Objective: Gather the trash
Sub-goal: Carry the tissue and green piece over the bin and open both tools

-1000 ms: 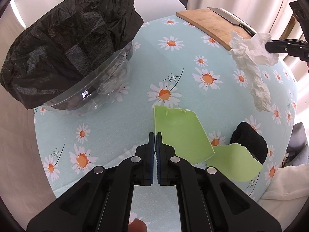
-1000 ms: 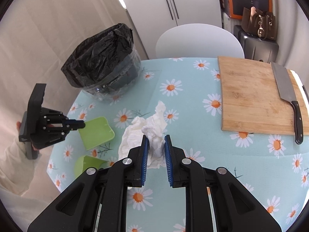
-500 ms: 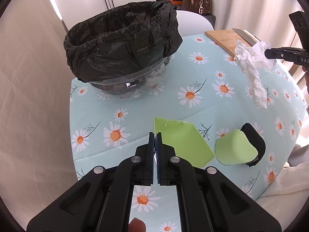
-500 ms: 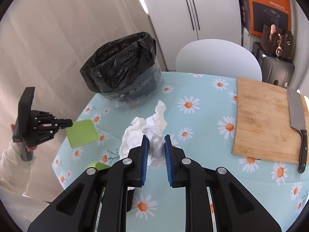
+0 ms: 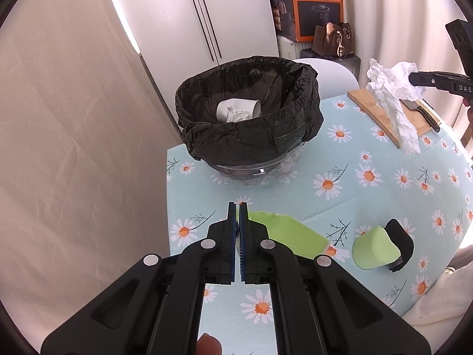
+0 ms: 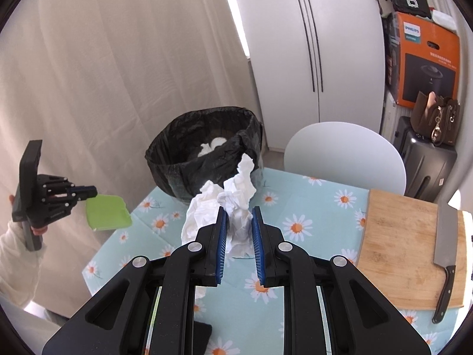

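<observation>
Round bench (image 5: 384,207) with a pale blue daisy-print cover; curtains and a white cabinet behind. A clear bin lined with a black bag (image 5: 251,124) stands at the far left of the bench, with a white cup and crumpled paper visible inside. Left gripper (image 5: 238,230) clenched on the edge of a flat green plastic piece (image 5: 283,233), held clear above the bench. Right gripper (image 6: 239,236) clamped on a crumpled white tissue (image 6: 236,198), lifted off the surface, near the bin. A second green piece (image 5: 374,251) lies on the bench against a black object (image 5: 403,241). Wooden cutting board (image 6: 408,242) with a knife (image 6: 443,254) at the right.
</observation>
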{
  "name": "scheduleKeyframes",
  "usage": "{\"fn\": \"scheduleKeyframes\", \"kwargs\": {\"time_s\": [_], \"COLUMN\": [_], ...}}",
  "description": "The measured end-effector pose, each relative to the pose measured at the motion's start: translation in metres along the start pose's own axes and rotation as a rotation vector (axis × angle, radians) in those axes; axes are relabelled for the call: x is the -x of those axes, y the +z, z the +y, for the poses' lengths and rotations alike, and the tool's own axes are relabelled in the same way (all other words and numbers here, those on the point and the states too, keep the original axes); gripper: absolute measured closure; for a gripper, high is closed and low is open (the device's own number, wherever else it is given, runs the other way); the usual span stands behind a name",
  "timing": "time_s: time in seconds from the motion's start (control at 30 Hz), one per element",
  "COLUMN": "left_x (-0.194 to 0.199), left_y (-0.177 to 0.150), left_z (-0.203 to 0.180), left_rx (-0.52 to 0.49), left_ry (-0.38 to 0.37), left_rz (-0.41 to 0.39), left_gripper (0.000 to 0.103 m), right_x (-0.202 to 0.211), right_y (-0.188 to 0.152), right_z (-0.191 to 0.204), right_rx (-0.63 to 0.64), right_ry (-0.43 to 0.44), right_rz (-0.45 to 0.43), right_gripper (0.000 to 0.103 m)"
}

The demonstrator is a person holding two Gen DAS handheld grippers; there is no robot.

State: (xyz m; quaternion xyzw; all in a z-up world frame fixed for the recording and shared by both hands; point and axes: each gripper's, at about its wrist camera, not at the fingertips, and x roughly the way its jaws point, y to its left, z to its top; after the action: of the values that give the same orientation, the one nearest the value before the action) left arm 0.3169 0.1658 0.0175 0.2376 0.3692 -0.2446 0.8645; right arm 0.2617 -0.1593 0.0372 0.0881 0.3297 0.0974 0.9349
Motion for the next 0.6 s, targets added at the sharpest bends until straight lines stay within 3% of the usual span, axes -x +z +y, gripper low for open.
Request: {"fn": "scheduleKeyframes", "kwargs": {"time_s": [0.6], "left_x": [0.022], "left_y": [0.061], "left_z": [0.064], "left_rx": [-0.040], "left_ry": [-0.030], "left_rz": [-0.166], "left_gripper": [0.101], "right_x": [-0.015], "right_y": [0.082], "right_z": [0.057], "right_rx": [0.059], "right_ry": [-0.002], "right_rz": [-0.130], "right_gripper": [0.088]}}
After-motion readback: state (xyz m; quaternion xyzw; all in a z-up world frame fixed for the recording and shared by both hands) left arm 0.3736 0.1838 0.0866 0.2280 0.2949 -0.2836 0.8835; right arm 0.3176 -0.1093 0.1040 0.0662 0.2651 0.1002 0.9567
